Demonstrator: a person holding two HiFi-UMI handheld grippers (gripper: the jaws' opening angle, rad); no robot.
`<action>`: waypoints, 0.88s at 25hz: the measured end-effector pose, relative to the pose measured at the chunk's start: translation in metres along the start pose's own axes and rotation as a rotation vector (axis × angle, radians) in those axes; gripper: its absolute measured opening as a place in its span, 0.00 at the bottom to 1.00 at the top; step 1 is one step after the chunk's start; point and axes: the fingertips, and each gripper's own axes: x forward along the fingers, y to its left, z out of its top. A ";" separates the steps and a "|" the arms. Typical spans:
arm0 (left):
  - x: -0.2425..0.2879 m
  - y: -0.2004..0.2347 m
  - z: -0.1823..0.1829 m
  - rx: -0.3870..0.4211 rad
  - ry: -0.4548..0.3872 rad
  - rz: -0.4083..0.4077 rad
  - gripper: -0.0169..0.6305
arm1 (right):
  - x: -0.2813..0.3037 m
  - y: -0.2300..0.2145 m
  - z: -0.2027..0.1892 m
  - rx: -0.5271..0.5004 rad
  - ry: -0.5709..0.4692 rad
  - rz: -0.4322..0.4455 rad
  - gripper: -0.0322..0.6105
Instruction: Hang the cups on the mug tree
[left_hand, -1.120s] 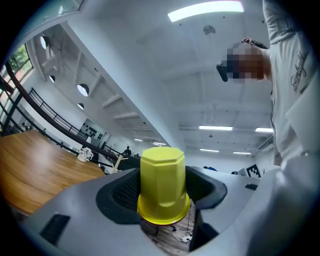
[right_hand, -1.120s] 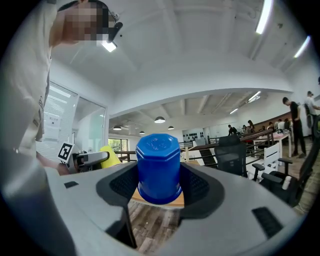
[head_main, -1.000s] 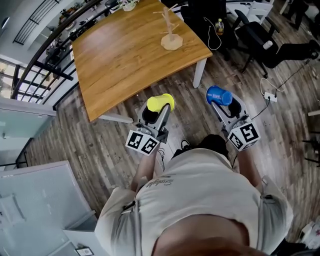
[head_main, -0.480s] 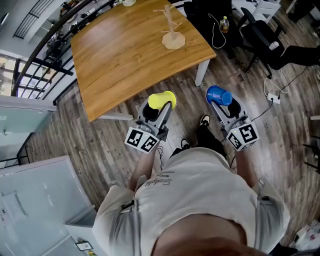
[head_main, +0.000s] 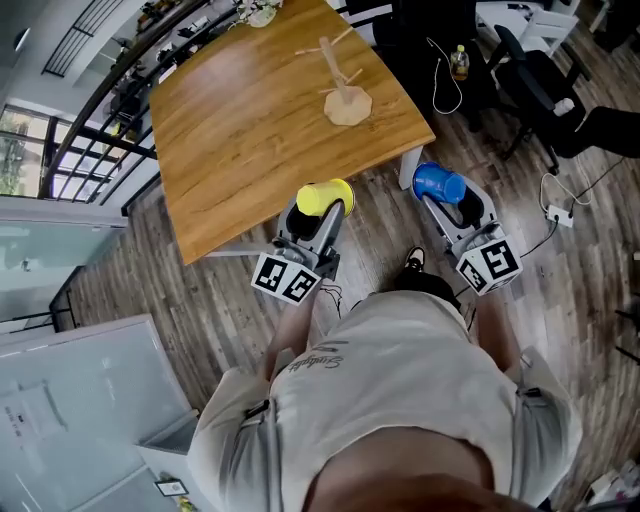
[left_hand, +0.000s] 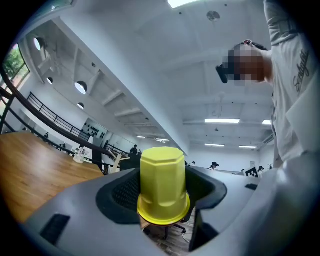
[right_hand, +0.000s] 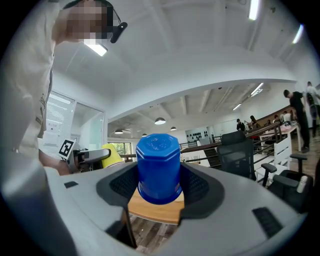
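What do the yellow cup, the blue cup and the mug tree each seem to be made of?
Both the yellow cup and the blue cup look like plastic: smooth, uniform colour, moulded facets. The mug tree looks like pale, unpainted wood.

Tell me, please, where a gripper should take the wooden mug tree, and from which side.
Probably the upright post of the mug tree, low, just above its round base, approached from the side: the post is slim and vertical, and pegs branch out higher.

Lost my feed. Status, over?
Left gripper shut on yellow cup; right gripper shut on blue cup. Mug tree bare, on table ahead. Nothing blocking.
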 end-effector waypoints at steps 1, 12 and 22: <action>0.009 0.000 0.000 0.006 -0.002 0.001 0.45 | 0.003 -0.009 0.002 -0.001 -0.004 0.004 0.43; 0.078 0.010 -0.020 0.008 0.012 0.059 0.45 | 0.029 -0.069 -0.011 0.021 0.011 0.112 0.43; 0.094 0.024 -0.023 0.010 0.036 0.104 0.45 | 0.052 -0.089 -0.023 0.060 0.045 0.155 0.43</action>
